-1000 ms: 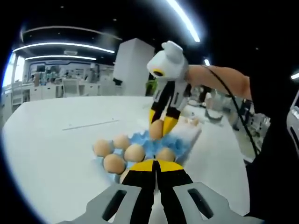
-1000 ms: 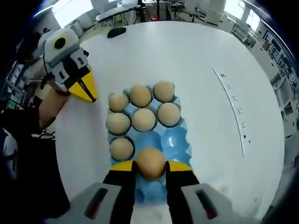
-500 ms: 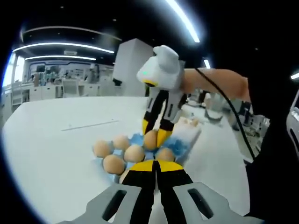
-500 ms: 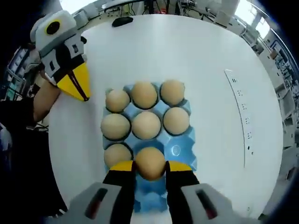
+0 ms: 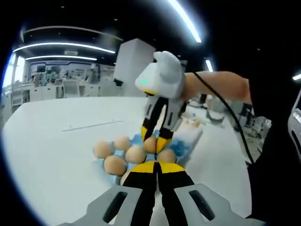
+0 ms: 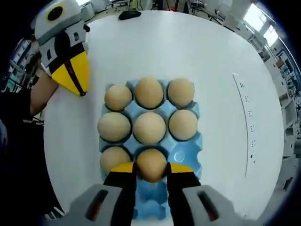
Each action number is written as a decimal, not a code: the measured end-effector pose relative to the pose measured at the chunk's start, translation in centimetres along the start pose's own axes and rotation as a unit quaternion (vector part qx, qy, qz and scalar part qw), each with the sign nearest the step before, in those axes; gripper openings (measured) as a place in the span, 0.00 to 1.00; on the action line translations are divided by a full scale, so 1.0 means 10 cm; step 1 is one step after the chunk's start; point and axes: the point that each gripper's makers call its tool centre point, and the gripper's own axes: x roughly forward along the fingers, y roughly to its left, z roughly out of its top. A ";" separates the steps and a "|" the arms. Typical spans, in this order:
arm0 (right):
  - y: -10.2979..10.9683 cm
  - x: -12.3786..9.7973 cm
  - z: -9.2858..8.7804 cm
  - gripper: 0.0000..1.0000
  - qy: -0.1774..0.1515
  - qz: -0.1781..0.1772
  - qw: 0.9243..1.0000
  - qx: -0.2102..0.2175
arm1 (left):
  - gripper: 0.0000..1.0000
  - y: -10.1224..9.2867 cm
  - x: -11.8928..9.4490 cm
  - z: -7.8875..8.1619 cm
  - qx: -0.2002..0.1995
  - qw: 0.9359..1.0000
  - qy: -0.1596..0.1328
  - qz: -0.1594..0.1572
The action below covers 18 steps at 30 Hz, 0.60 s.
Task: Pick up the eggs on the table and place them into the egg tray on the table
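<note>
Seven brown eggs already sit in the blue egg tray (image 6: 186, 153) on the white tabletop (image 6: 207, 61), and the right hand-held gripper (image 6: 151, 170) holds an eighth egg (image 6: 151, 164) between its yellow jaws, low over the middle cup of the near row. The near-right cup is empty, so I judge the task nearly finished. The left hand-held gripper (image 6: 71, 79), jaws together and holding nothing, waits just left of the tray.

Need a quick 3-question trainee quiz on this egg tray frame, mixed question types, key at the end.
1. True or false: the right gripper is shut on an egg over the blue egg tray.
2. Not counting the held egg, how many eggs sit in the tray? A) five B) seven C) nine
3. Fill in: the left gripper has its yellow jaws ____, holding nothing.

Key: 1 true; 2 B; 3 shut
</note>
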 end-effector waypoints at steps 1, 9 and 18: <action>0.00 0.00 0.00 0.26 0.000 0.001 1.000 0.000 | 0.00 0.00 0.00 0.00 0.000 1.000 0.000 0.000; -0.04 0.00 0.02 0.27 0.000 0.002 1.000 -0.006 | 0.00 0.00 0.00 0.00 0.000 1.000 0.001 0.001; -0.04 -0.08 0.02 0.30 -0.024 0.006 0.999 -0.024 | 0.00 0.03 -0.01 0.02 -0.001 1.000 -0.001 0.002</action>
